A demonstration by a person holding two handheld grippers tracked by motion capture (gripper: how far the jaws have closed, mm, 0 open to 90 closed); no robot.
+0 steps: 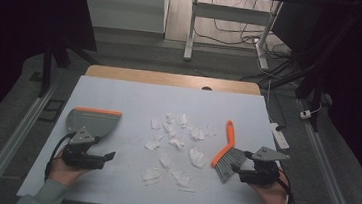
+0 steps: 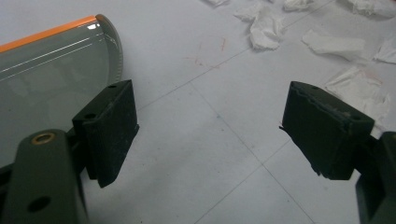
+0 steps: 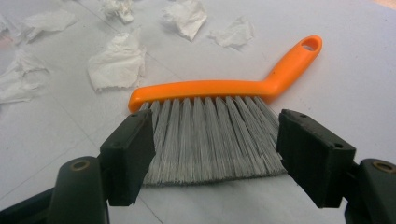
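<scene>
Both grippers rest low near the table's near edge, jaws spread wide with nothing between them. Left gripper (image 1: 106, 155): near the left corner, just behind the dustpan's handle end, its jaws clear of it. Right gripper (image 1: 236, 173): near the right side, jaws pointing at the brush's bristle tips without touching.

Dustpan (image 1: 91, 122): grey, with an orange lip strip on its far edge, lying flat on the white table (image 1: 119, 91) left of centre. In the left gripper view its curved rim (image 2: 114, 51) sits beside the left jaw.

Brush (image 1: 225, 154): orange handle angled toward the far edge, grey bristles fanned toward the near edge, right of centre. In the right gripper view the brush (image 3: 210, 88) lies crosswise ahead of the jaws, its bristles spanning the gap between them.

Paper scraps (image 1: 172, 144): crumpled white pieces, scattered across the middle of the table between dustpan and brush, well apart from one another.

Step in hand, as judged: picking up the two tools before sweeping. Advice: the right gripper should go past the bristles and close on the orange handle, since soft bristles would give no firm hold. The left gripper should take the dustpan by its handle end, keeping the pan flat so the lip stays on the table facing the scraps.
</scene>
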